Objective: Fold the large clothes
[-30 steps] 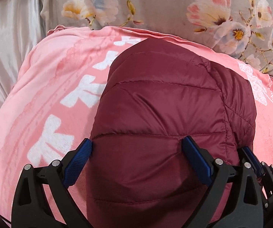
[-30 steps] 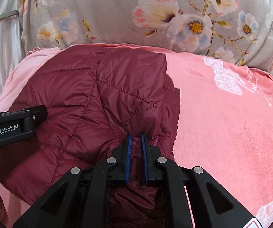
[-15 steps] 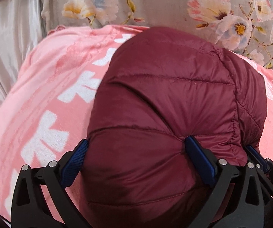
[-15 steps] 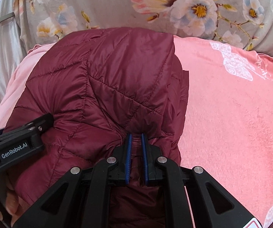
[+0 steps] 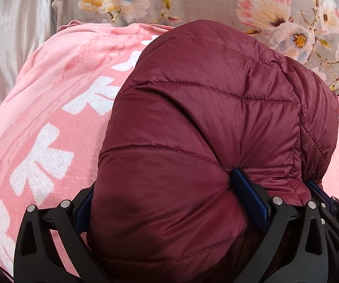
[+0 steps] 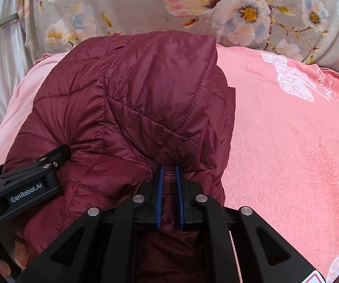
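Note:
A folded maroon quilted puffer jacket lies bunched on a pink blanket. My left gripper stands wide apart with the jacket's puffy near edge bulging between its blue pads; the left pad is partly hidden by fabric. My right gripper is shut on a pinch of the jacket's near edge. The left gripper's body shows at the jacket's left side in the right wrist view, and the right gripper's blue fingers show at the far right of the left wrist view.
A grey floral bedcover lies beyond the pink blanket. Shiny white curtain fabric hangs at the left. The blanket has white printed patterns.
Both grippers have pushed forward with the jacket's near edge, so the jacket has bunched up and reaches closer to the floral bedcover. The grips have not changed.

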### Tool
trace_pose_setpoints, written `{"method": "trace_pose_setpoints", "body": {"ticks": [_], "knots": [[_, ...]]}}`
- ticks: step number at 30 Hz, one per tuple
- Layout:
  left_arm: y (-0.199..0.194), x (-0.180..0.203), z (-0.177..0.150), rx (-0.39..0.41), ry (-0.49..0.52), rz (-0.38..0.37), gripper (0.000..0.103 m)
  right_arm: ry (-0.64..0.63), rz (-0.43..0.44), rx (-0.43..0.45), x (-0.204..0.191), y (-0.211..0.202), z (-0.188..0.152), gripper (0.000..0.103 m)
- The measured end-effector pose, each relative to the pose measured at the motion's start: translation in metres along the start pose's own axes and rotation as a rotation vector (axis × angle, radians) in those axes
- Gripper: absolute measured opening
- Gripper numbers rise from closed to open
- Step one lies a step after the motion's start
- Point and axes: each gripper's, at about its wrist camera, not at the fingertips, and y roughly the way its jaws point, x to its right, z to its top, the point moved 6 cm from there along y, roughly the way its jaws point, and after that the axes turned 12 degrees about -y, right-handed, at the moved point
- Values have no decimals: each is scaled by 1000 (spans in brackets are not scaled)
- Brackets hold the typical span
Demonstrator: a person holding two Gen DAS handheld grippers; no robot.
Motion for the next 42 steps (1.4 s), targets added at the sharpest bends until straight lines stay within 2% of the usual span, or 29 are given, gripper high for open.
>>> {"method": "trace_pose_setpoints", "body": {"ticks": [3, 5, 8, 11, 15, 17, 20, 23, 25, 27, 30, 33, 36, 40, 42], "knots": [[-4, -1, 2, -32, 1, -2, 98, -25, -10, -4, -1, -11, 5, 10], [-14, -3, 3, -53, 6, 7, 98, -19, -3, 32, 3, -31, 17, 11], [-37, -10, 8, -32, 36, 44, 98, 9, -13, 79, 15, -51, 45, 11], [-49, -14, 17, -1, 56, 91, 98, 26, -43, 79, 27, -41, 70, 11], [-53, -18, 43, 49, 27, 117, 98, 40, -51, -1, 32, -3, 79, 11], [-49, -19, 52, 51, 16, 127, 98, 38, -62, -39, 33, 14, 72, 11], [-30, -20, 52, 13, 29, 151, 98, 24, -74, -62, 33, 30, 58, 9], [-14, -20, 43, -18, 28, 131, 98, 22, -79, -67, 35, 33, 52, 9], [-12, -17, 41, -14, 34, 138, 98, 61, -63, -64, 38, 16, 52, 9], [-19, -16, 42, -12, 48, 158, 97, 100, -2, -5, 40, -24, 46, 9], [-46, -17, 36, -7, 49, 104, 95, 99, 47, 13, 39, -68, 12, 9], [-71, -20, 14, 8, 79, 96, 95, 71, 60, -52, 31, -69, -25, 9], [-76, -23, -20, -32, 76, 91, 96, 71, 65, -103, 26, -56, -53, 9], [-78, -27, -38, -63, 32, 85, 96, 50, 36, -75, 25, -73, -51, 9], [-84, -30, -42, -56, 21, 86, 96, 51, 26, -37, 24, -92, -52, 13]]}}
